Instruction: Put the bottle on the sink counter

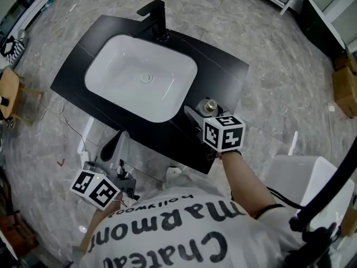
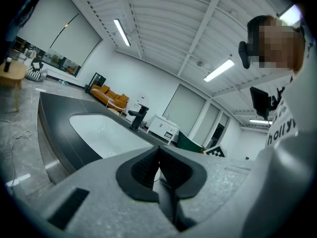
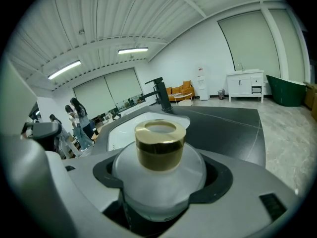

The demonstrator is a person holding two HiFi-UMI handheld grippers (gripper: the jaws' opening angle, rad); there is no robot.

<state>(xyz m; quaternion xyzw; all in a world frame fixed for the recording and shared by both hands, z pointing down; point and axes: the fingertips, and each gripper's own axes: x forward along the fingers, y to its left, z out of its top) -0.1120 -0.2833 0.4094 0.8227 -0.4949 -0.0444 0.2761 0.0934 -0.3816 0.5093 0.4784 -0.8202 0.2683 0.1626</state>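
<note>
Bottle (image 3: pixel 157 170), gold-capped, sits clamped in right gripper (image 3: pixel 161 182) above sink counter (image 1: pixel 223 77).

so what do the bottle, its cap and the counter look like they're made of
Bottle: frosted glass or plastic, judging by its milky, matte, slightly see-through body.
Cap: metal or metallised plastic, with a shiny gold surface.
Counter: probably stone or a stone-look slab, matte black with faint pale lines across it.

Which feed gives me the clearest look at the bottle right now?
The right gripper view: the frosted bottle with its gold cap fills the middle, clamped in the right gripper. The head view shows only its cap beside the marker cube. The left gripper view shows none of it.
</note>
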